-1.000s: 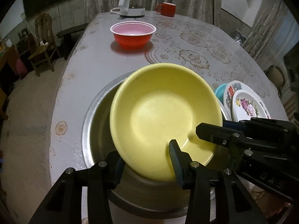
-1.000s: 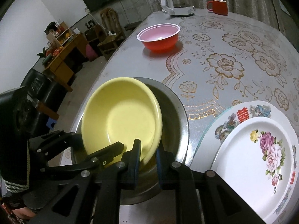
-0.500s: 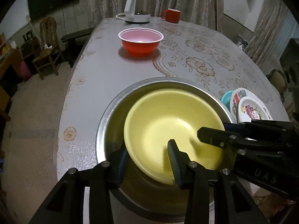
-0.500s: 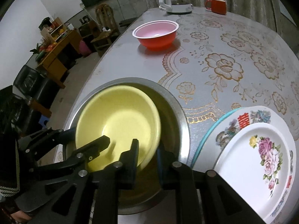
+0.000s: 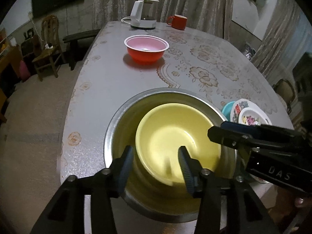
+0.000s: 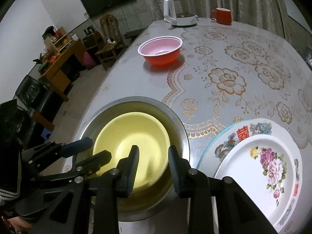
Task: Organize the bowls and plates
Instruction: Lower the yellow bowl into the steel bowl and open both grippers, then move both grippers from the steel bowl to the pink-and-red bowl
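A yellow bowl [image 5: 173, 136] lies inside a large steel bowl [image 5: 124, 117] at the table's near edge; both also show in the right wrist view, the yellow bowl [image 6: 128, 136] and the steel bowl [image 6: 175, 120]. My left gripper [image 5: 156, 163] is open, its jaws on either side of the yellow bowl's near rim without gripping it. My right gripper [image 6: 153, 165] is open over the bowl's right rim. A red bowl with a pink inside [image 5: 146, 47] stands farther back. Stacked flowered plates [image 6: 269, 161] lie to the right.
A white kettle [image 5: 143, 14] and a red mug [image 5: 178, 21] stand at the table's far end. Wooden chairs [image 5: 48, 46] and a bench stand to the left on the floor. The patterned tablecloth [image 6: 243, 68] spans the middle.
Both grippers lowered the tilted yellow bowl into the steel bowl, then opened and let go. The bowl now rests flat inside and both grippers have drawn back a little.
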Demonstrator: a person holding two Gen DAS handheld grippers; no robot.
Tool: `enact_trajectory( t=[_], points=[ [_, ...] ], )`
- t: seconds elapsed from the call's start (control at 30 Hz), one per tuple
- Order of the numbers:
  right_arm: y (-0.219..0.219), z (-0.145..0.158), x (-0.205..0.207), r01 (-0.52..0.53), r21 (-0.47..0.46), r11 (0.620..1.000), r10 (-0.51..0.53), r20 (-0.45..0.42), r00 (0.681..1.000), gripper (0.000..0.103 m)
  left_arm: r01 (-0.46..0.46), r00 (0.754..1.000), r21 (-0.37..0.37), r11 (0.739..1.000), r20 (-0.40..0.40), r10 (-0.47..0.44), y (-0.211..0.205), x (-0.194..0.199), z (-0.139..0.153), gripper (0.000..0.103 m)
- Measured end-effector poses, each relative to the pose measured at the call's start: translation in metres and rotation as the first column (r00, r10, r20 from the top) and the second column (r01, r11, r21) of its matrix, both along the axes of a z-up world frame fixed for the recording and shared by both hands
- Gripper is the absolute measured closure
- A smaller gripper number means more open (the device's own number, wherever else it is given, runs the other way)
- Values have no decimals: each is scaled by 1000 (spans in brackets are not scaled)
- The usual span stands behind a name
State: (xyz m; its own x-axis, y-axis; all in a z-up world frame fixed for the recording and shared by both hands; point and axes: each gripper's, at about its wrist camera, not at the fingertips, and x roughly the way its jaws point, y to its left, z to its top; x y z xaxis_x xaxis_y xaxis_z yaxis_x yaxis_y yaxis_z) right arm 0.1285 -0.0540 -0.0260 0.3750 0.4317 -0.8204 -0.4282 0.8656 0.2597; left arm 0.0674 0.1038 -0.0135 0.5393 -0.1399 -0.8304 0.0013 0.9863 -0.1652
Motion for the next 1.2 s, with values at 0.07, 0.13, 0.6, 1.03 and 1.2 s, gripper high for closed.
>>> enact_trajectory(
  t=[0.07,0.13,0.6,1.03,1.2],
  points=[
    [-1,-1,-1,-2,14,1000,2,-9,1000,73,-8,1000,-14,1000,8,8,2,-2,3,36],
    [-2,0,-2,-3,21,1000,3,-10,1000,73,-23,1000,-38,999,16,24,5,-4,7,28],
    [-10,10,3,19,55,998,-18,-14,1000,73,-85,995,-38,996,41,86,17,3,24,14],
    [-21,21,37,67,27,997,-67,5,998,73,-8,999,29,1000,37,7,7,41,31,14],
    [-21,22,55,97,45,994,-97,5,995,72,3,999,48,999,37,-5,8,58,35,13]
  ],
)
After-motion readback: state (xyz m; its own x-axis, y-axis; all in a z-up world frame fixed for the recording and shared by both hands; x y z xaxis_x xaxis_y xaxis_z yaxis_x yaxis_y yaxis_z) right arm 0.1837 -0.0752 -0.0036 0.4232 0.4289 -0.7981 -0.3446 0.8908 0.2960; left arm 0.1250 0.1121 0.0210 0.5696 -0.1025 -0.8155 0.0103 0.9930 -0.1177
